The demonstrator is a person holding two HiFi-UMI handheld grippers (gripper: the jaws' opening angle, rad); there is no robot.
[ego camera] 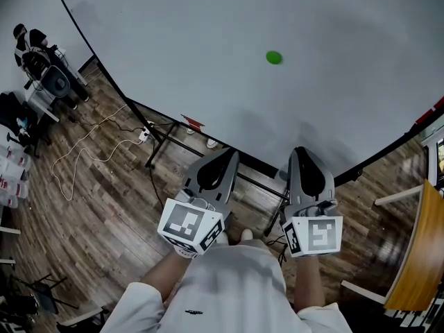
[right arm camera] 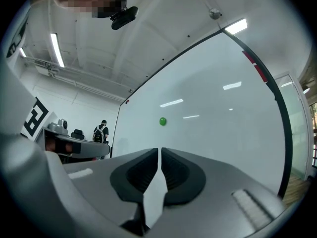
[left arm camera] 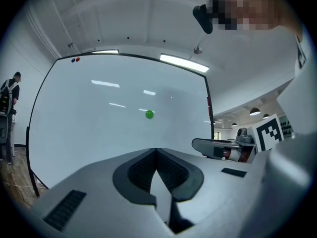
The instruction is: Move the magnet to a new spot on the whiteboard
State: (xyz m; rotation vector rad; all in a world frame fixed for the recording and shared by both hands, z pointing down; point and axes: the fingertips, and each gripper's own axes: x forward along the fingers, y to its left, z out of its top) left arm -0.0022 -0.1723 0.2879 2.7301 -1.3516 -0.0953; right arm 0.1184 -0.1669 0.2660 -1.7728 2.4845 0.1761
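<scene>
Magnet (ego camera: 274, 57), green, is sitting untouched on the whiteboard (ego camera: 173, 40), well apart from both grippers, so I am judging the whole move as not yet begun. I am holding the left gripper (ego camera: 223, 157) and right gripper (ego camera: 302, 152) low, jaws clenched on nothing; a floor cable (ego camera: 90, 150) and two small corner magnets (left arm camera: 76, 60) are lying clear of my reach path.
</scene>
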